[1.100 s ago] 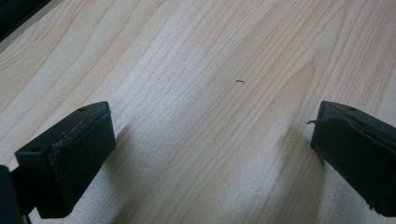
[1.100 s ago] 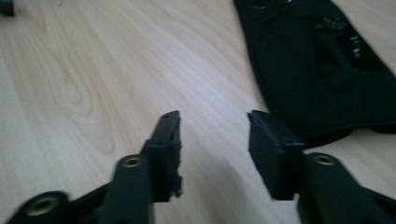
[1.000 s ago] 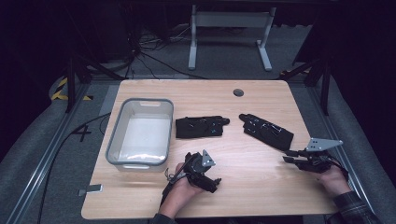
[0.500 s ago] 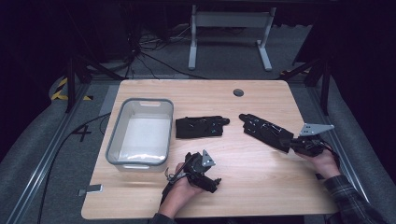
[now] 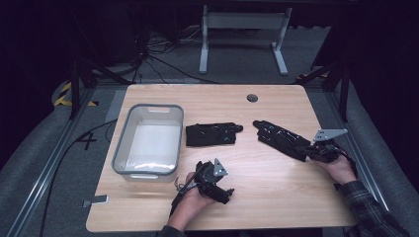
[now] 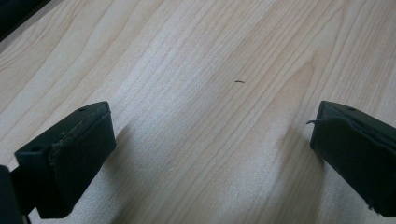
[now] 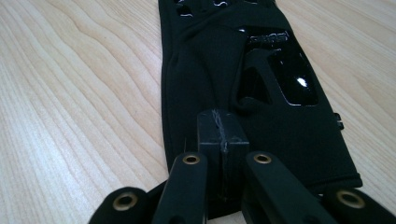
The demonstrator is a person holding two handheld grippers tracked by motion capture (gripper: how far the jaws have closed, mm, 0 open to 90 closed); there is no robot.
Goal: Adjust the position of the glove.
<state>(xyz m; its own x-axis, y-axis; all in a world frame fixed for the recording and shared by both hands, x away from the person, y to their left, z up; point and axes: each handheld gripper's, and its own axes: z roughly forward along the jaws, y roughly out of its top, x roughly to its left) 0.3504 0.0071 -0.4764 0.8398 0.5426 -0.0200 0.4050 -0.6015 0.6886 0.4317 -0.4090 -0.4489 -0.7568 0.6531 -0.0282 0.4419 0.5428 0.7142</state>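
Looking along our right gripper, we see its two black jaws pressed together, pads meeting over the wrist end of the flat black fabric glove with glossy patches. They have just been closing, and a pinch of cuff cloth seems caught between them, though we cannot tell how much. The glove stretches straight away from these jaws, lying flat on the pale wooden tabletop.

In the high view the same right gripper sits at the near end of that glove, held by our right hand.

Our left gripper rests low on the table in our left hand, jaws spread wide with nothing between them; in the left gripper view the left gripper shows bare wood between and beyond its pads.

Beyond the left gripper, well apart from it, lies a second black fabric glove, and to the left of that a clear rectangular plastic bin with a grey rim.
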